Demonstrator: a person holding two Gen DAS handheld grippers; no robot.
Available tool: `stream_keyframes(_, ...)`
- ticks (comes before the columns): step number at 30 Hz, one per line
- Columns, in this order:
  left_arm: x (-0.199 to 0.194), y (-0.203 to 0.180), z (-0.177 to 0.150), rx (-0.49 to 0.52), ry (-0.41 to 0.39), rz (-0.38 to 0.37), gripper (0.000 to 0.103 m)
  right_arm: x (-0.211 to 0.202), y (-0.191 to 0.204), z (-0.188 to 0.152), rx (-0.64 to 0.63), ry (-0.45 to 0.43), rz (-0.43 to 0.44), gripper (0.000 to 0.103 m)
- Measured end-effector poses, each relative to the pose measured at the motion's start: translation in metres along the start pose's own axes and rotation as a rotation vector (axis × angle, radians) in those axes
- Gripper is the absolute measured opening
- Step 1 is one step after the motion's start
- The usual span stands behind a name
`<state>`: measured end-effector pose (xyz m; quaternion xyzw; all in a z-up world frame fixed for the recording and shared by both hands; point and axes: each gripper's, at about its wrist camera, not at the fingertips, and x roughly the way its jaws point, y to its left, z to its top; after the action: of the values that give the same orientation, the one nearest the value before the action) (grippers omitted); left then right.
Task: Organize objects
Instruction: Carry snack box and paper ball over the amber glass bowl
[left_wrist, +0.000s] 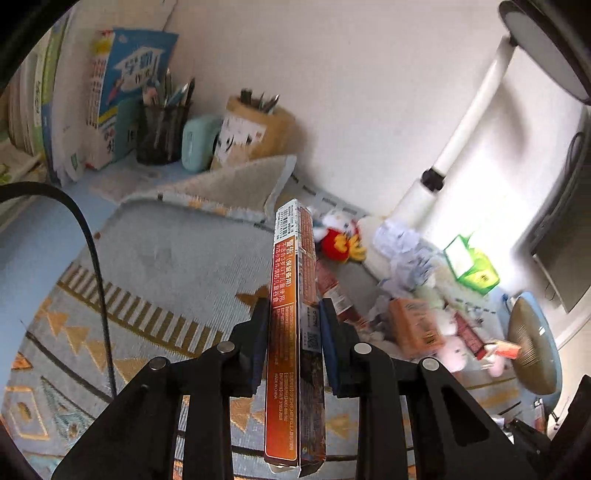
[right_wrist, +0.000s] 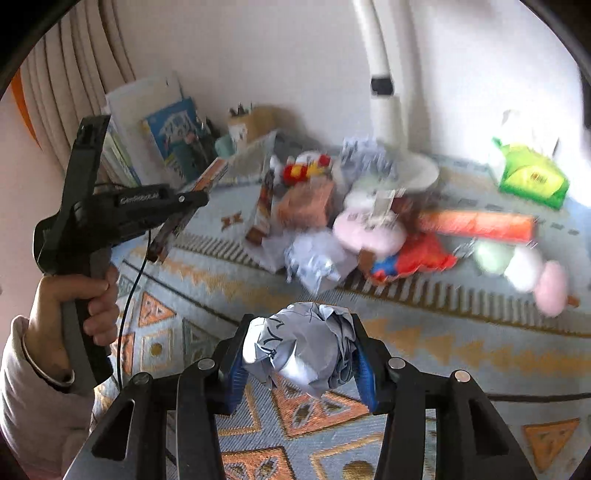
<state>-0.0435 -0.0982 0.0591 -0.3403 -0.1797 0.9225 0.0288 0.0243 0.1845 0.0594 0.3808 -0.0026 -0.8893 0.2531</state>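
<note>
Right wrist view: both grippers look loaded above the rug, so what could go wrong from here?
1. The long orange box is pinched near its middle on its narrow faces by the left gripper; it might pivot or slip.
2. The crumpled paper ball in the right gripper is soft and could work loose.
3. The black cable trails beside the left gripper and may snag.

- My left gripper (left_wrist: 293, 314) clamps a flat box (left_wrist: 293, 332) edge-up above the rug (left_wrist: 155, 258).
- My right gripper (right_wrist: 299, 354) squeezes a paper ball (right_wrist: 303, 347), right of my left one.
- Beyond both, a heap of toys (right_wrist: 373, 229) lies on the rug by the lamp post (right_wrist: 384, 92).
- Books (left_wrist: 122, 103) and a pen cup (left_wrist: 160, 129) stand far left against the wall.
</note>
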Motion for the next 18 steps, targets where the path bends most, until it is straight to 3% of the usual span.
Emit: stream_keyframes(18,-0.040,-0.080,0.029,0.104,-0.107,-0.159,0.023,-0.070,-0.052,0.006,0.112,-0.163,-0.071,0.047)
